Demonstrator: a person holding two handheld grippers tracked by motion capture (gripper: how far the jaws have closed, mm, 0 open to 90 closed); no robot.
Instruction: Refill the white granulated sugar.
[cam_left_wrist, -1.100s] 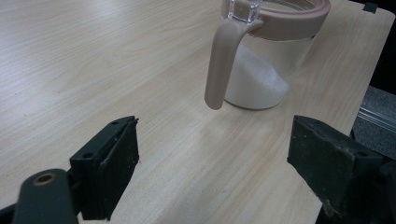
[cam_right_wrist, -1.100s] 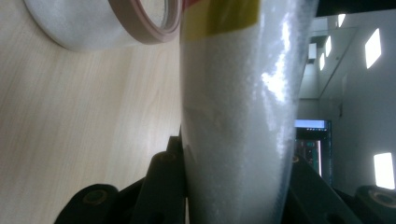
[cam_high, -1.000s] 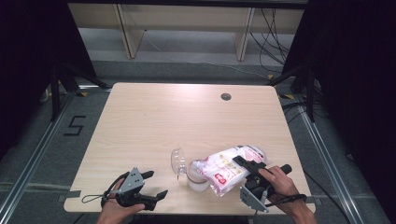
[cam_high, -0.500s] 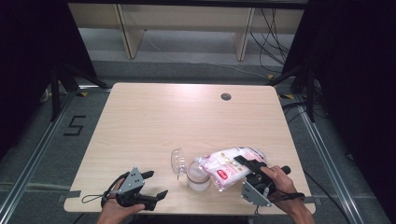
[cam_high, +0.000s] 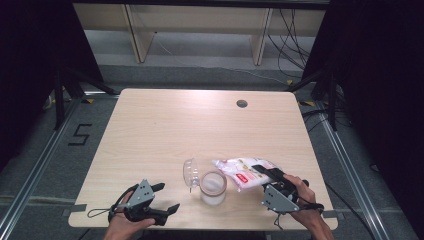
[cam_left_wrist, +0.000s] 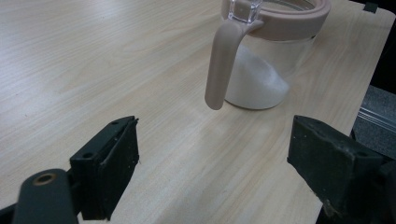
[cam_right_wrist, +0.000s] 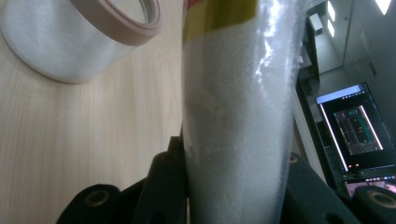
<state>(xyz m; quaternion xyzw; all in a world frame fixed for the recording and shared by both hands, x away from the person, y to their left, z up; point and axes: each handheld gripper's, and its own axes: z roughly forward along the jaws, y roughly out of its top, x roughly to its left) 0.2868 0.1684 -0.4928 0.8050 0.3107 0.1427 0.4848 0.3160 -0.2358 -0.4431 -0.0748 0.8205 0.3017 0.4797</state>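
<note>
On the table (cam_high: 165, 125) — one jar (cam_high: 213, 187), one bag (cam_high: 242, 171), two hand-held grippers — left (cam_high: 165, 197), right (cam_high: 267, 172).

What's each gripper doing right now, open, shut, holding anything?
Left gripper: open, empty, jaws wide apart short of the jar.
Right gripper: shut on the bag of white granules, beside the jar.

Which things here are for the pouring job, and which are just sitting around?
Part of the job:
- bag of white grains, clamped in the right gripper
- glass jar with its lid flipped open

Not in use:
- left gripper, open, beside the jar
- round hole in the table
</note>
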